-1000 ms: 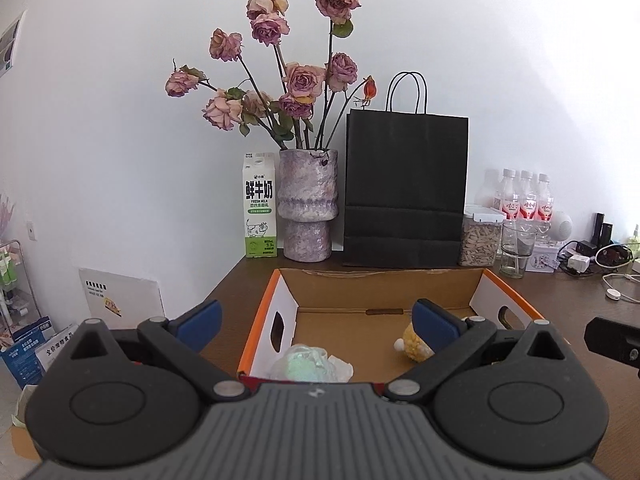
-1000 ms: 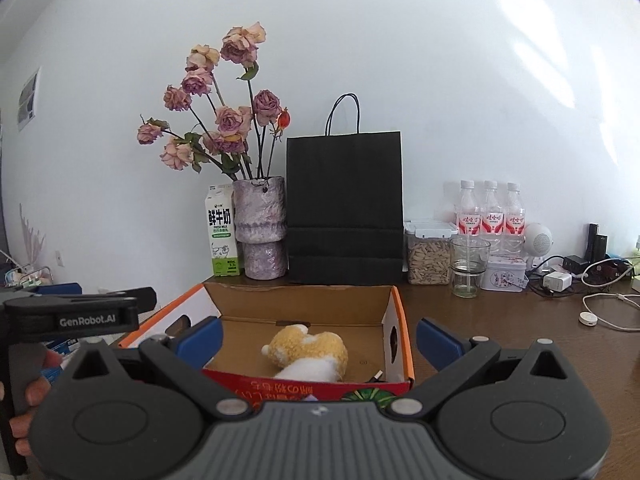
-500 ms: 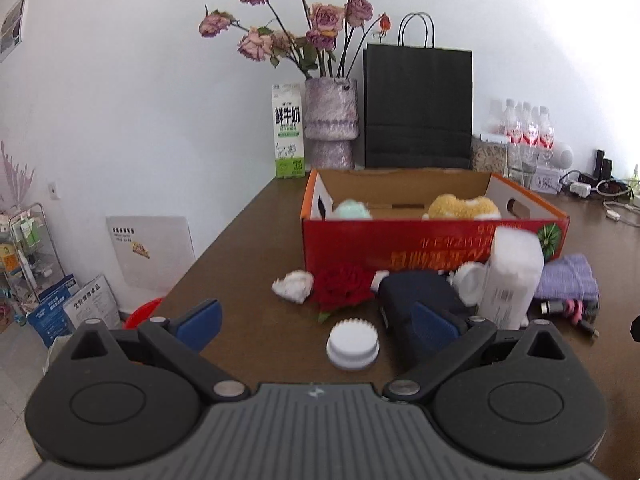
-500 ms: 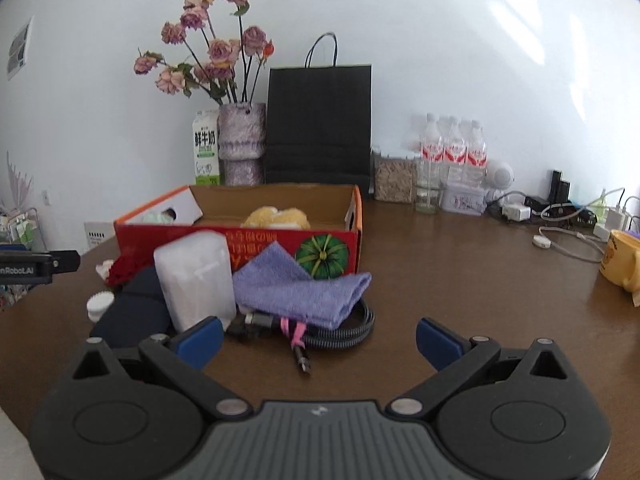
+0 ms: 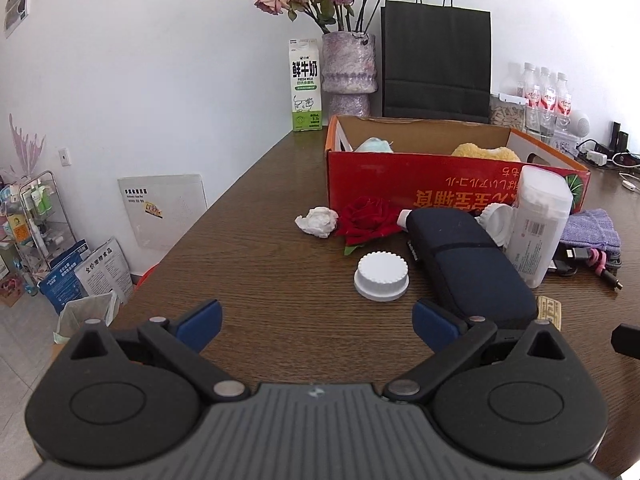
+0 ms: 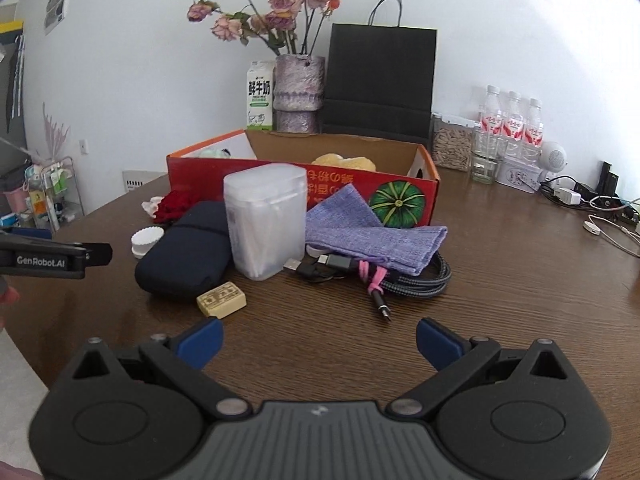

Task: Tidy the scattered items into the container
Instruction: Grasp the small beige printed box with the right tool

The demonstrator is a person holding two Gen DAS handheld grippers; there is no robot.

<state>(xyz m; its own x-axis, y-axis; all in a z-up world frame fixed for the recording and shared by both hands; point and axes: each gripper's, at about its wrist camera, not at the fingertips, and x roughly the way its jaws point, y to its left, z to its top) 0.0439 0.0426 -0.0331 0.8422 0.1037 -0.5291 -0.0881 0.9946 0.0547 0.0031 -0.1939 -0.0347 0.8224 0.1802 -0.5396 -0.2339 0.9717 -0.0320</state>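
Two handheld grippers hover low over a brown wooden table [image 5: 256, 240], both with fingers spread wide and nothing between them. The left gripper [image 5: 316, 322] faces a white ribbed cap [image 5: 381, 276] lying flat near its blue fingertips [image 5: 200, 320]; the right gripper [image 6: 318, 338] faces a small tan block [image 6: 221, 299] and a coiled braided cable [image 6: 404, 276] whose free plug points toward the camera.

The scattered items sit in a cluster just in front of the red cardboard box [image 6: 340, 196], which lies with its long side across both views, open top up. A dark navy pouch [image 5: 464, 260] stretches with its long axis running from the box toward the left gripper, one end near that gripper's right fingertip. Beside it a frosted plastic container [image 6: 264, 220] stands upright, with a second white cap [image 5: 497, 222] leaning between it and the pouch. A purple knitted cloth [image 6: 368, 236] lies over the cable, reaching toward the box's front wall. A red fabric rose [image 5: 370, 222] and a crumpled white tissue [image 5: 318, 221] rest just left of the pouch.

Inside the box, a yellow plush toy [image 5: 486, 151] and a pale green item [image 5: 374, 146] show above the rim.
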